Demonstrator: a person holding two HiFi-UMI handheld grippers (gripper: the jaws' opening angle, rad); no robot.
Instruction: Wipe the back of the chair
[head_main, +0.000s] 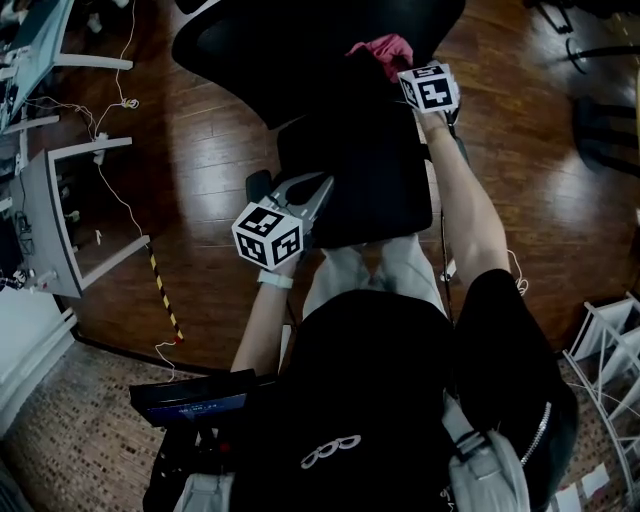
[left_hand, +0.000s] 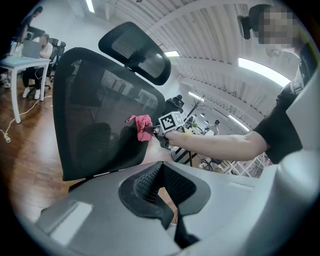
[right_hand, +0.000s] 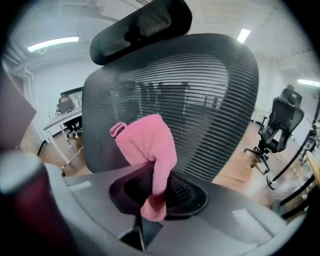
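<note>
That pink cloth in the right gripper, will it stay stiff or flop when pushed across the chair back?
Probably floppy: the pink cloth folds and droops over the right gripper rather than holding shape. It looks light and fluffy, so it should bunch against the mesh chair back, likely dragging rather than sliding.

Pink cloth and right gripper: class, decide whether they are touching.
Touching. The right gripper view shows the pink cloth pinched between the fingers of the right gripper.

I see a dark wooden floor carrying the black mesh chair. White cables trail across it beside a white table. A yellow-and-black striped strip lies near a speckled carpet. A second office chair stands further off.
</note>
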